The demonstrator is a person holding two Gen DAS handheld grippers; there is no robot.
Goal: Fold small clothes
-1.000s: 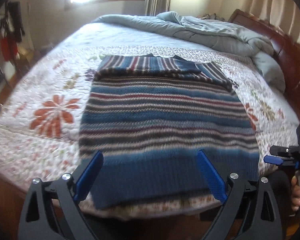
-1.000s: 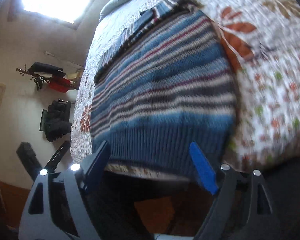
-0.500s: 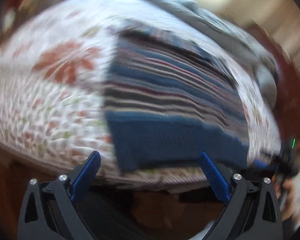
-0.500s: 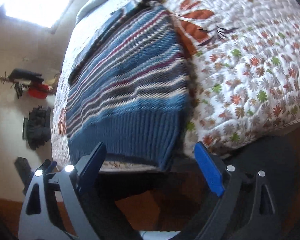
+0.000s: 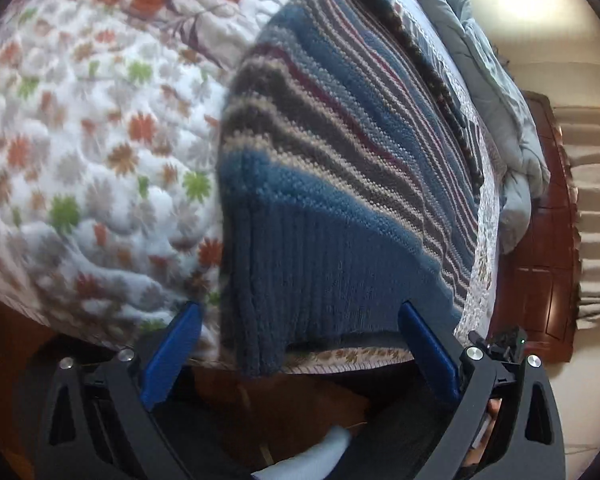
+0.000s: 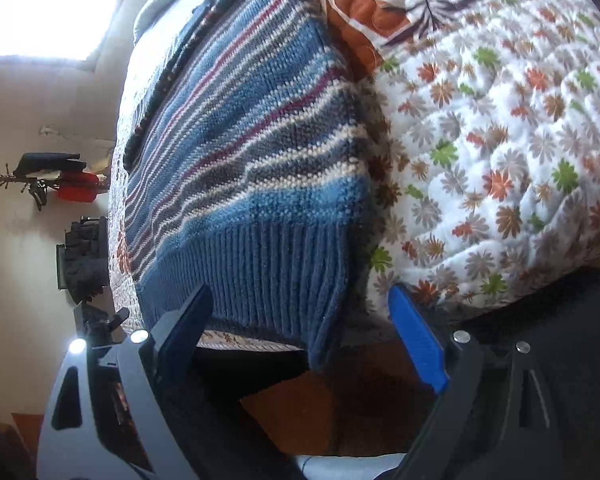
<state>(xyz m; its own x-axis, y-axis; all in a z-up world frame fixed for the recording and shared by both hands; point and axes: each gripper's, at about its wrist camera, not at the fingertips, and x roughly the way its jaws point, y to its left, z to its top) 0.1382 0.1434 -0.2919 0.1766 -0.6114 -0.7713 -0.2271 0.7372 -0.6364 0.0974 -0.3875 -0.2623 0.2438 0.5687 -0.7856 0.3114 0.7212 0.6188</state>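
A striped blue knit sweater (image 5: 340,168) lies flat on the floral quilt, its ribbed hem hanging slightly over the near bed edge. My left gripper (image 5: 300,328) is open, its blue fingers (image 5: 172,348) on either side of the hem's left corner, close but not closed on it. In the right wrist view the sweater (image 6: 252,168) shows again. My right gripper (image 6: 300,320) is open with the hem's right corner hanging between its fingers (image 6: 416,340).
The floral quilt (image 5: 80,140) covers the bed; it also shows in the right wrist view (image 6: 500,140). A grey duvet (image 5: 496,92) is bunched at the far side by a wooden headboard (image 5: 540,260). A coat rack (image 6: 52,180) stands by the wall.
Both grippers have rolled sideways and moved in close to the sweater's hem corners, left to the left corner and right to the right corner. Both stay open.
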